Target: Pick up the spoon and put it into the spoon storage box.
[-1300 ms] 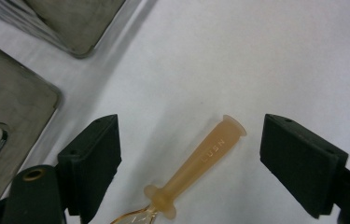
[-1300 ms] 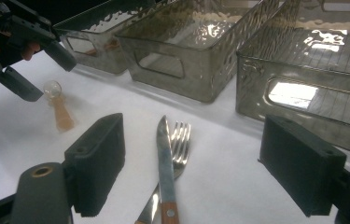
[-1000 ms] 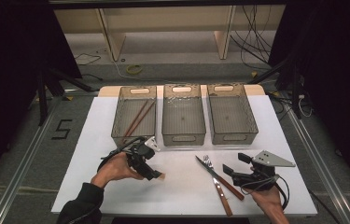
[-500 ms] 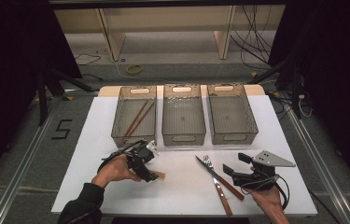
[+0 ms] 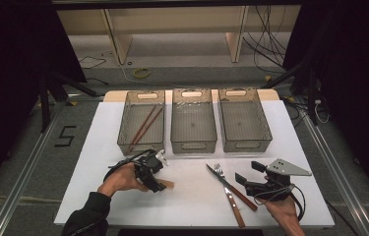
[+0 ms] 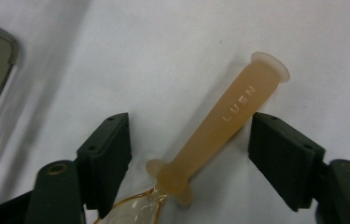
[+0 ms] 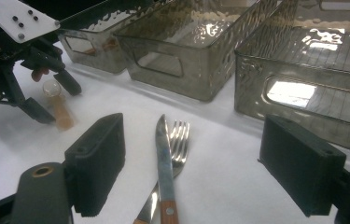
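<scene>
A translucent orange spoon (image 6: 231, 109), its handle marked LUSN, lies on the white table. My left gripper (image 6: 189, 135) stands open with a jaw on each side of the handle, touching neither side. In the high view the left gripper (image 5: 157, 182) sits at the front left, with the spoon's handle end (image 5: 168, 184) sticking out to its right. A knife (image 7: 165, 161) and a fork (image 7: 178, 137), both wooden-handled, lie crossed on the table. My right gripper (image 7: 191, 163) is open and low, the two lying in the gap ahead of it. From above, the right gripper (image 5: 249, 173) is beside the knife (image 5: 231, 189).
Three clear bins stand in a row at the back: the left bin (image 5: 141, 142) holds brown chopsticks (image 5: 145, 124), the middle bin (image 5: 193, 142) and the right bin (image 5: 245, 143) look bare. White table (image 5: 192, 206) stretches between the two hands. The floor lies beyond the table's edges.
The left gripper has crept slightly forward and to the right around the spoon handle. The right gripper, knife and fork have not moved.
</scene>
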Motion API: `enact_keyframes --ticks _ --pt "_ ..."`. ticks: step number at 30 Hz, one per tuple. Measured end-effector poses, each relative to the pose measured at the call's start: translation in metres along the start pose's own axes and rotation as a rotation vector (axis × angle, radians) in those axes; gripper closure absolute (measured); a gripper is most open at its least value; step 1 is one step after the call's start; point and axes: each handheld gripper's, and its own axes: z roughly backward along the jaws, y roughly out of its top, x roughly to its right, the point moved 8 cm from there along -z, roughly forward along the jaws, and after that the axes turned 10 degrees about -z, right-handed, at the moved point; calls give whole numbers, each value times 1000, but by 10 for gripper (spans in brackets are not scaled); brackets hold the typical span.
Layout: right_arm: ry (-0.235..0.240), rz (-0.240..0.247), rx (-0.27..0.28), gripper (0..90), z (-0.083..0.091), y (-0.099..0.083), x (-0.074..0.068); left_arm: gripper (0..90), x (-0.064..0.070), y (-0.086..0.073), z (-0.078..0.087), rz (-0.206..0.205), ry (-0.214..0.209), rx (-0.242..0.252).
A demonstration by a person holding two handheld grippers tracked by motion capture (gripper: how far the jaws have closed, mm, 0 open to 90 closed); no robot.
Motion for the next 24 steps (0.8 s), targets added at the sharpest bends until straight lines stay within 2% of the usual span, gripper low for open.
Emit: enact_keyframes --ticks 4,11,18,24 --pt "0 2 -3 231 0 -1 -1 343 0 0 0 7 9 -1" --pt "-1 9 -7 232 -1 -1 -3 495 2 0 3 16 13 -9" --pt "-1 9 -6 232 0 0 -3 701 4 0 5 -6 1 -14" --pt "0 12 -5 232 0 0 -4 773 6 0 5 -24 -4 -19"
